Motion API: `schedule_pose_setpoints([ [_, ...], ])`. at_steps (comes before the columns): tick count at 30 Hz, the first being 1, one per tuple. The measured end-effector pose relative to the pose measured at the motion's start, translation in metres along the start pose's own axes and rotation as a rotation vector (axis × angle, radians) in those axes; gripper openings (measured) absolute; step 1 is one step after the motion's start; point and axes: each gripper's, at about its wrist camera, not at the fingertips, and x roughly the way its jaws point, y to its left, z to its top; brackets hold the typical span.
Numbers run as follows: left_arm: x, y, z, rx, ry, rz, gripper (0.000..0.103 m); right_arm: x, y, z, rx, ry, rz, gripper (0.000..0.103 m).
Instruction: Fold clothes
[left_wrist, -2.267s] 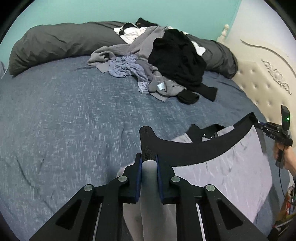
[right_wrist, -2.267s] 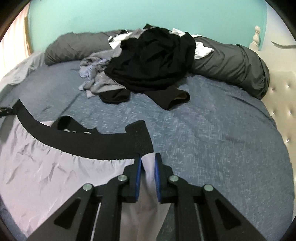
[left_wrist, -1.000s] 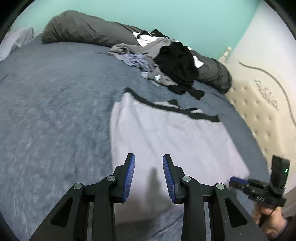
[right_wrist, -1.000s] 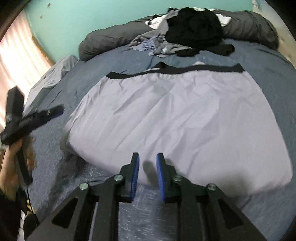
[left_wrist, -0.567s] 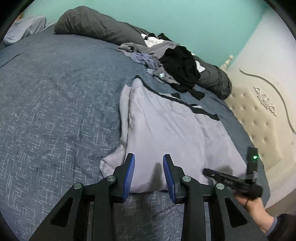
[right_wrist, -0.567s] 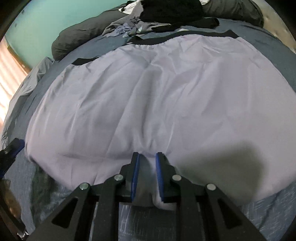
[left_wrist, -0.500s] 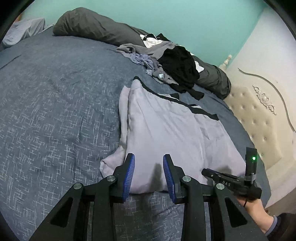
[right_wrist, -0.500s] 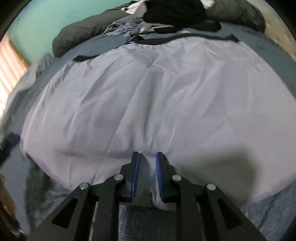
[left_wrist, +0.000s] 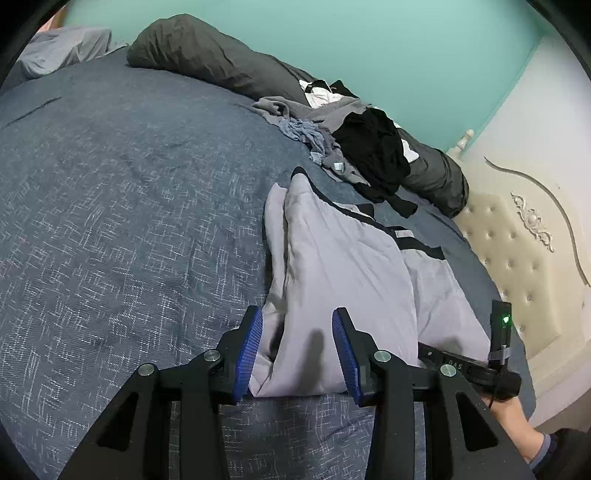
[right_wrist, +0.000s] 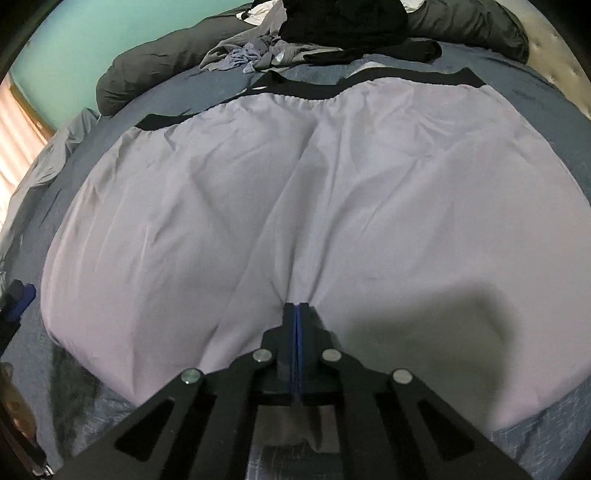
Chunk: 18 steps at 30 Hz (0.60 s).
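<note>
Shorts spread flat, right tongs pinching the hem

Bedspread (left_wrist: 129, 221) lies bare and blue-grey across the whole left side of the bed, giving wide open room beside the lilac shorts (right_wrist: 295, 192). To the other side the free strip is narrow, running out at the cream padded headboard (left_wrist: 517, 258). Beyond the shorts, a heap of unfolded clothes (left_wrist: 354, 147) sits against the dark rolled duvet (left_wrist: 207, 62), just past the black waistband (right_wrist: 369, 83).

The shorts lie flat on the bed, waistband pointing away toward the heap, leg hems toward the near edge of the bed; their long axis runs side to side, hip to hip, as seen from the right wrist.

The right tongs (right_wrist: 297, 306) have just been closing and now stand pressed together on a pinch of lilac fabric at the middle of the near hem, where creases gather. The left tongs (left_wrist: 297, 332) have just been opening and stand apart over the near left corner of the shorts, the cloth between the pads but not squeezed.
</note>
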Motion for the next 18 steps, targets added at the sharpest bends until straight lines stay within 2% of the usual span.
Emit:
schedule_pose_setpoints([
  [5,0.004,0.004,-0.002,-0.01,0.016,-0.008,0.043,-0.011,0.009,0.019,-0.044,-0.027,-0.029,0.0],
  [8,0.005,0.004,-0.001,-0.015,0.016,-0.011,0.043,0.012,0.009,0.029,-0.038,0.04,-0.037,0.0],
  [10,0.004,0.004,-0.001,-0.018,0.013,-0.015,0.043,0.016,0.008,0.036,-0.033,0.038,-0.04,0.0],
  [13,0.005,0.003,-0.002,-0.013,0.018,-0.021,0.043,0.013,0.009,0.055,-0.047,0.024,-0.063,0.0],
  [18,0.007,0.005,-0.004,-0.024,0.025,-0.021,0.043,0.031,-0.003,0.1,-0.002,0.058,-0.09,0.0],
])
